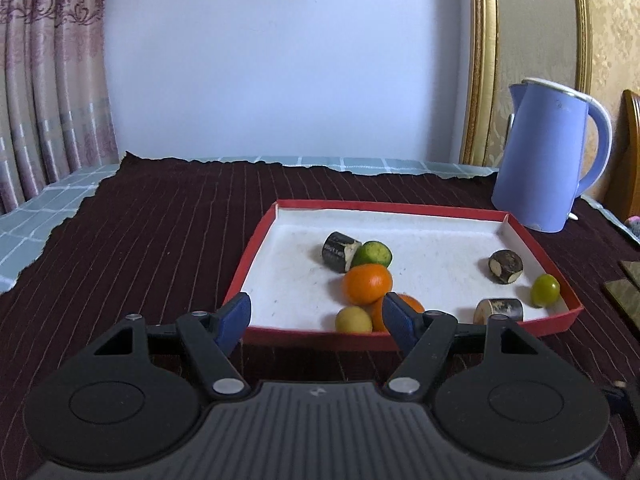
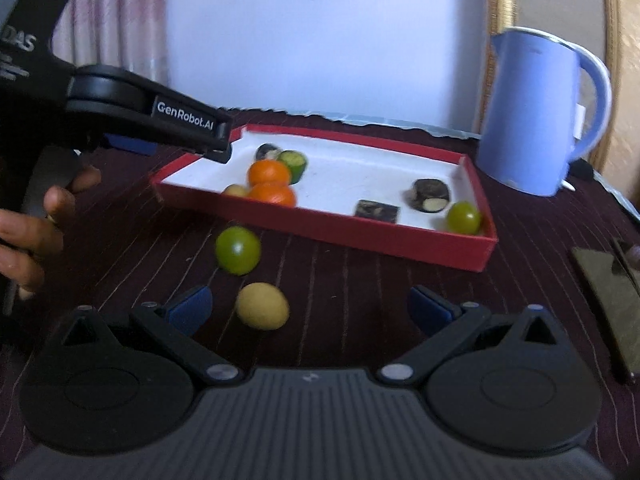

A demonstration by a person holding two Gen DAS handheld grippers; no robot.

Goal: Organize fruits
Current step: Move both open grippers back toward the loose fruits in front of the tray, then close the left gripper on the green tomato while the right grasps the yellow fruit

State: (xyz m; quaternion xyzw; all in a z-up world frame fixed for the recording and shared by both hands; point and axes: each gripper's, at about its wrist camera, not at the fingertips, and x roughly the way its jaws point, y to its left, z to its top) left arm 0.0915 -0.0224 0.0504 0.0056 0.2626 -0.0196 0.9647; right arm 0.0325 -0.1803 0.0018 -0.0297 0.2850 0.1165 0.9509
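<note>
We are seeing a shallow red tray (image 2: 400,246) with a white floor sitting at the centre of the right wrist frame. Two oranges (image 2: 269,173) are lying touching at its left end, a small yellow fruit (image 2: 235,191) and a green-skinned piece (image 2: 294,162) beside them, and a green fruit (image 2: 463,218) in its lower right corner. Below the tray, a green fruit (image 2: 237,250) and a yellow fruit (image 2: 262,306) are resting on the dark cloth.

From my remote seat I saw a pale wall (image 1: 280,60) filling the centre, pink patterned curtains (image 1: 48,80) at upper left, a gilt frame (image 1: 484,60) at upper right, dark striped cloth (image 1: 160,220) over a checked table cover (image 1: 60,200) below, soft daylight.
</note>
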